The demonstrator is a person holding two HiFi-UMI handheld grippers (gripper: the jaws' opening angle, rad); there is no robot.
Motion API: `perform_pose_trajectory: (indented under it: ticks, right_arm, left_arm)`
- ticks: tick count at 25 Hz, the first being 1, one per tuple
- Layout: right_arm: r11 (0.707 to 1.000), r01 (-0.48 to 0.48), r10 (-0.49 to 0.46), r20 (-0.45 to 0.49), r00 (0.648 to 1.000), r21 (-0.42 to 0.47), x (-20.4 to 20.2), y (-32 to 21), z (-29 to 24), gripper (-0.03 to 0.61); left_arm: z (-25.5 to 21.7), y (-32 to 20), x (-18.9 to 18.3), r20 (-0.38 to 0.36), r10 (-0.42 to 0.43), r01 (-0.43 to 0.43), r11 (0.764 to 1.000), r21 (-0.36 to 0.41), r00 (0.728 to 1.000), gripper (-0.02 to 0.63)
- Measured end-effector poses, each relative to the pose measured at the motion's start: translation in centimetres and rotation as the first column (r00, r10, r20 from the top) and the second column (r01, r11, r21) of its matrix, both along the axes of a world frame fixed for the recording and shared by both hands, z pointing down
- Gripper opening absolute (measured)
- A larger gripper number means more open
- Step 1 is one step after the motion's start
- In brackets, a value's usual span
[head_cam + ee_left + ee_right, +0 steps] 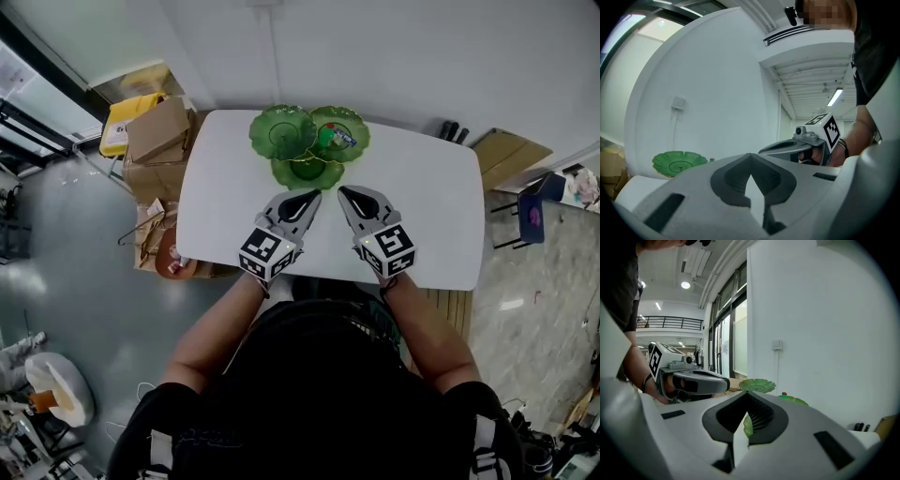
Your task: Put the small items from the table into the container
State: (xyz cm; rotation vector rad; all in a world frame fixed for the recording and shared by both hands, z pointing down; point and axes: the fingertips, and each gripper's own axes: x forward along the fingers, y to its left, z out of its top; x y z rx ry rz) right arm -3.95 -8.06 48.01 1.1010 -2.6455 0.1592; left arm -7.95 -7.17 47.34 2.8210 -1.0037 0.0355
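Fingers of the left gripper [310, 197] and right gripper [348, 193] are closed on nothing, above the white worktop [220, 202]; the green three-lobed container [277, 131] sits at its far edge, small items [339, 138] in one lobe; no loose item shows, so placing looks finished; next, only a check for strays

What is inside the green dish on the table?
The right lobe of the green dish holds small colourful items; their kind is too small to tell, and anything beneath them is hidden.
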Motion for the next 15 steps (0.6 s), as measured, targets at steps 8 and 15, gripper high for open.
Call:
perform_pose_trajectory:
  ticks: [8,15]
  right_arm:
    - [1.0,-0.013,0.013,-0.004,1.0,0.009,0.5,2.8,-0.8,0.015]
    - [0.999,-0.025,0.025,0.017,1.0,-0.02,2.9,4.8,-0.8,0.015]
  left_arm:
    - [-0.3,2.5,1.4,-0.03,0.05,-0.05,0.999,-0.012,0.998,0.008]
    - [-0.7,4.4,3.6,-0.03,0.062,-0.063,0.998,-0.011,0.998,0.008]
